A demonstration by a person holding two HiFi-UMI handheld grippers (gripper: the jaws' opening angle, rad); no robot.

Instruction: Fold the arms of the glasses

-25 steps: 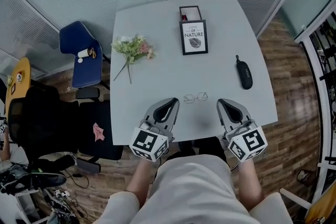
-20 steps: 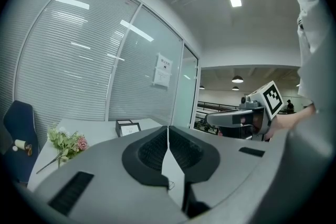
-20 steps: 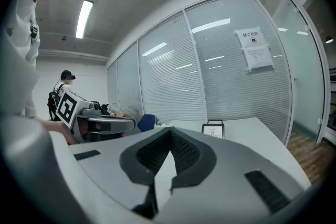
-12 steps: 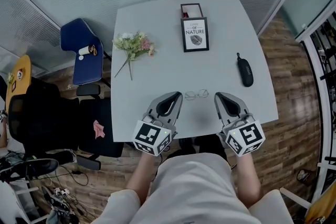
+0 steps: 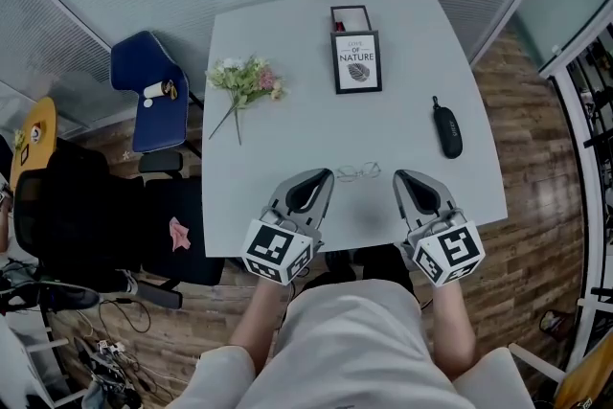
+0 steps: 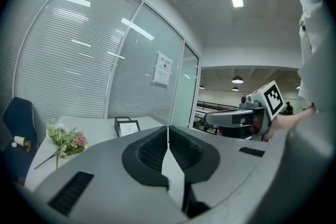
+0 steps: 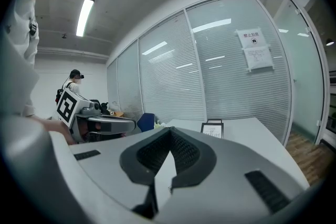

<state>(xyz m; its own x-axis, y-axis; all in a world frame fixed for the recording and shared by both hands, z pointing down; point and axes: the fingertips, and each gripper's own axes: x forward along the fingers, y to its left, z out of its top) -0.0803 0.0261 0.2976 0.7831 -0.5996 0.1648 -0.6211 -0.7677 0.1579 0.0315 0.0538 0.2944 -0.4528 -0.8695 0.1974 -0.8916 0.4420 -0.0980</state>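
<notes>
- The glasses (image 5: 358, 172) lie on the grey table (image 5: 287, 144) near its front edge, lenses side by side. They are too small from above to tell how the arms sit.
- The left gripper (image 5: 320, 178) rests with its tip just at the 9 o'clock side of the glasses. I cannot tell whether it touches the frame.
- In the left gripper view, its jaws (image 6: 168, 128) are pressed together with nothing between them.
- The right gripper (image 5: 402, 177) sits at the 3 o'clock side of the glasses, a little apart from them.
- In the right gripper view, its jaws (image 7: 169, 131) are likewise closed tight and empty.
- Each gripper shows in the other's camera, held by a hand with its marker cube at the back.
- From the glasses, a framed print (image 5: 356, 62) stands at 12 o'clock, with a small black box (image 5: 349, 17) just behind it.
- A bunch of flowers (image 5: 244, 83) lies at 10 o'clock from the glasses.
- A dark glasses case (image 5: 446, 131) lies at 2 o'clock, well apart from them.
- A blue chair (image 5: 148, 96) stands off the table's left edge, at 10 o'clock.
</notes>
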